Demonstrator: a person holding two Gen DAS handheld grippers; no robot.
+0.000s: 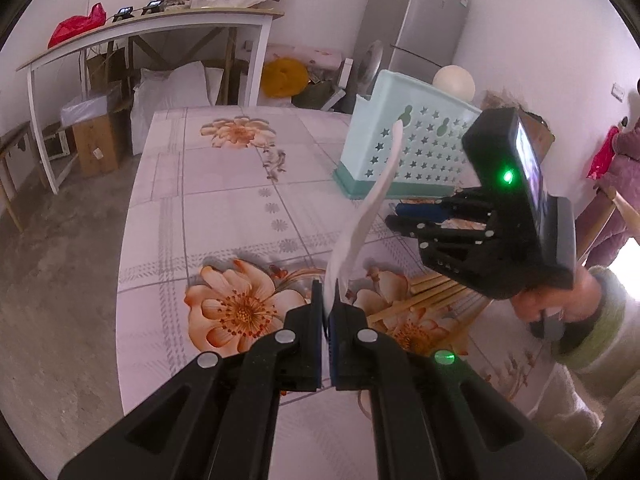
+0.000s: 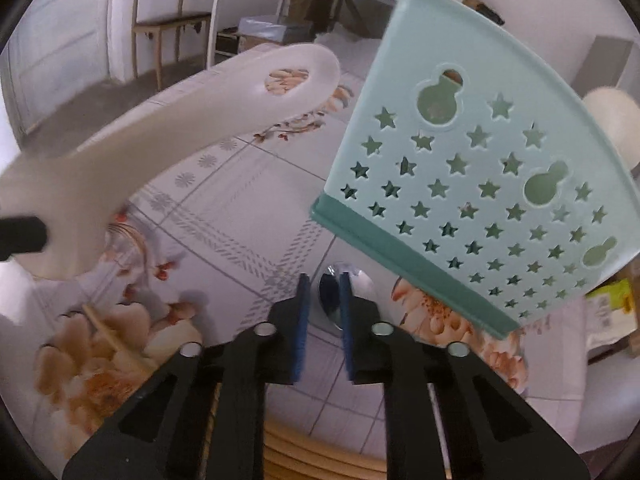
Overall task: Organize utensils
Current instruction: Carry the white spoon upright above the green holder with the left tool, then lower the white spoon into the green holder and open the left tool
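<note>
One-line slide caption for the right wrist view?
Right tongs descend on metal spoon beside mint star-cutout holder; white rice paddle held alongside.

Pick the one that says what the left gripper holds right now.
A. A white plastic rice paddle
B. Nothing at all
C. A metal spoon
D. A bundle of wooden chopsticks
A: in the left wrist view the left gripper is shut on the white paddle, which rises from between its pads; the chopsticks lie on the table, and the metal spoon lies on the table at the right gripper.
</note>
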